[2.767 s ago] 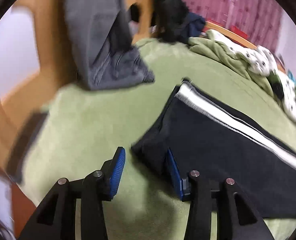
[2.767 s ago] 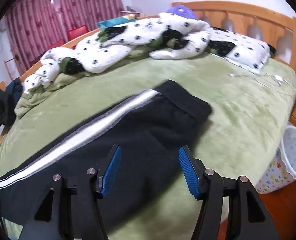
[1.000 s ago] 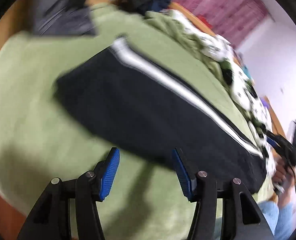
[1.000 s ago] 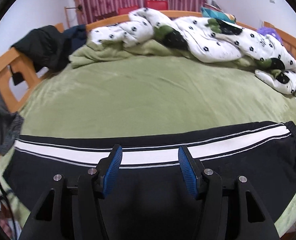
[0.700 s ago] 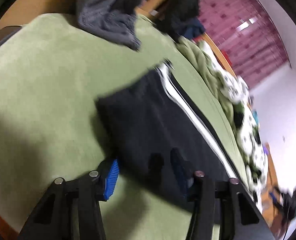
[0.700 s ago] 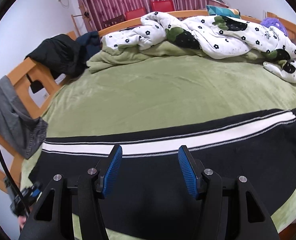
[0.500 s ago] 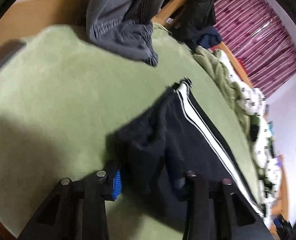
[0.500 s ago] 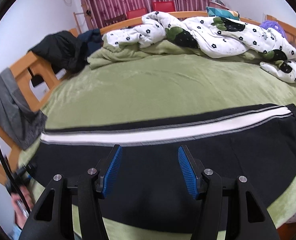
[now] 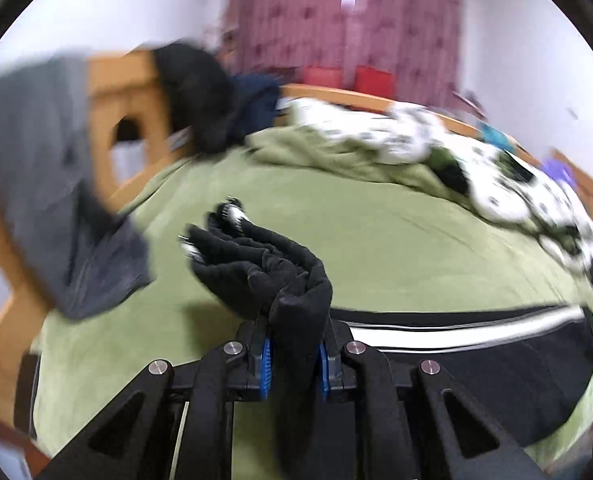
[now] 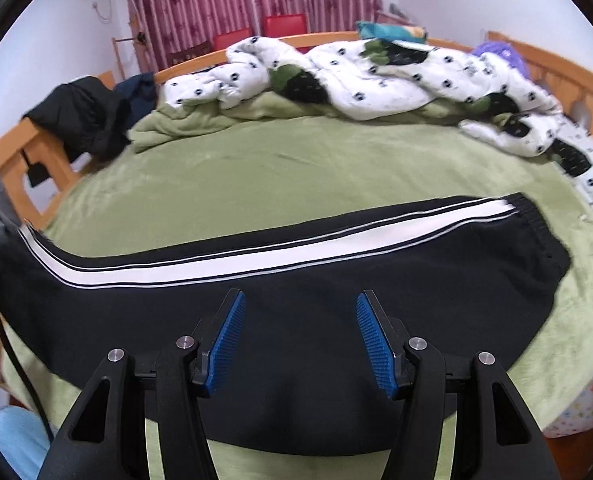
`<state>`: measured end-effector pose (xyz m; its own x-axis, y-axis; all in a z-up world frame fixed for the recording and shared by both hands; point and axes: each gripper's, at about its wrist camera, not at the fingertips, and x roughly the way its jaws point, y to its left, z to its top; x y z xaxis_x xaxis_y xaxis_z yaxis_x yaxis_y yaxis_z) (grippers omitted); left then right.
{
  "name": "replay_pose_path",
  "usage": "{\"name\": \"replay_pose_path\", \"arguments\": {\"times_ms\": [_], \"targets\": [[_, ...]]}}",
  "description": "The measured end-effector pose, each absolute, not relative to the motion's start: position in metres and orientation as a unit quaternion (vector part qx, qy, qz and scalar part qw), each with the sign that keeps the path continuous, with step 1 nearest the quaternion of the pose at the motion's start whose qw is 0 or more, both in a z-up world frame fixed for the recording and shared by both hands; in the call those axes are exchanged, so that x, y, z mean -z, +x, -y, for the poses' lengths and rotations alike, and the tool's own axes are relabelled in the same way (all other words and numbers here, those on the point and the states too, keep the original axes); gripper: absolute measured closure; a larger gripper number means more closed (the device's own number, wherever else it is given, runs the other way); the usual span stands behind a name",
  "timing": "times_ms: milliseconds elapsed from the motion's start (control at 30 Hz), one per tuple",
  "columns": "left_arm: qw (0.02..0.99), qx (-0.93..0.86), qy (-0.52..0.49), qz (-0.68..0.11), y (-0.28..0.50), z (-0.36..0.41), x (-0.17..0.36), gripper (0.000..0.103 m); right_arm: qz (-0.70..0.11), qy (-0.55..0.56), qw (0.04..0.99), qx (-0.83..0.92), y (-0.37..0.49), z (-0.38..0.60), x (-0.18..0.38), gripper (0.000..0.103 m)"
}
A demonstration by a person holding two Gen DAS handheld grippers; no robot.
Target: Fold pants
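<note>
Left wrist view | left gripper point(image 9: 292, 360) has just squeezed shut on the leg end of the pants point(image 10: 296, 280), lifted off the green bed point(image 10: 296, 172) | pants lie long, left to right | right gripper point(image 10: 298, 336) half open, empty, above their middle

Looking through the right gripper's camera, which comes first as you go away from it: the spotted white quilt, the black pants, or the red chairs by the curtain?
From the right gripper, nearest first:
1. The black pants, lying on the green bed right under its open jaws.
2. The spotted white quilt, heaped along the bed's far side.
3. The red chairs, beyond the bed frame, in front of the curtain.
</note>
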<state>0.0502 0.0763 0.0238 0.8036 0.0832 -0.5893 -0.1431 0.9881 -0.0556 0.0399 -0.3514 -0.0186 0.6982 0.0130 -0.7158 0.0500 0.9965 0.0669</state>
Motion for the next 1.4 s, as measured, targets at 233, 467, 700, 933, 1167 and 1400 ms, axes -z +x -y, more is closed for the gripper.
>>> {"name": "replay_pose_path", "arguments": {"times_ms": [233,467,700,933,1167,1400], "targets": [[0.929,0.039,-0.017,-0.367,0.071,0.079,0.033,0.087,-0.357,-0.011,0.933,0.039,0.019,0.359,0.014,0.046],[0.896,0.078,-0.028,-0.436,0.054,0.147,0.126,0.087,-0.346,-0.016,0.937,0.046,0.007,0.369,0.010,0.046],[0.901,0.135,-0.093,-0.401,0.044,0.144,0.104,0.087,-0.360,-0.010,0.932,0.037,0.016,0.359,0.014,0.046],[0.883,0.188,-0.106,-0.416,0.050,0.173,0.128,0.087,-0.348,-0.022,0.936,0.034,0.016,0.338,0.011,0.046],[0.857,0.233,-0.117,-0.444,0.034,0.140,0.104,0.046,-0.371,-0.035,0.928,0.013,0.019,0.333,0.023,0.043],[0.886,0.117,-0.019,-0.448,0.034,0.065,0.056,0.030,-0.458,0.000,0.887,-0.054,0.059,0.310,0.043,0.043]]}}
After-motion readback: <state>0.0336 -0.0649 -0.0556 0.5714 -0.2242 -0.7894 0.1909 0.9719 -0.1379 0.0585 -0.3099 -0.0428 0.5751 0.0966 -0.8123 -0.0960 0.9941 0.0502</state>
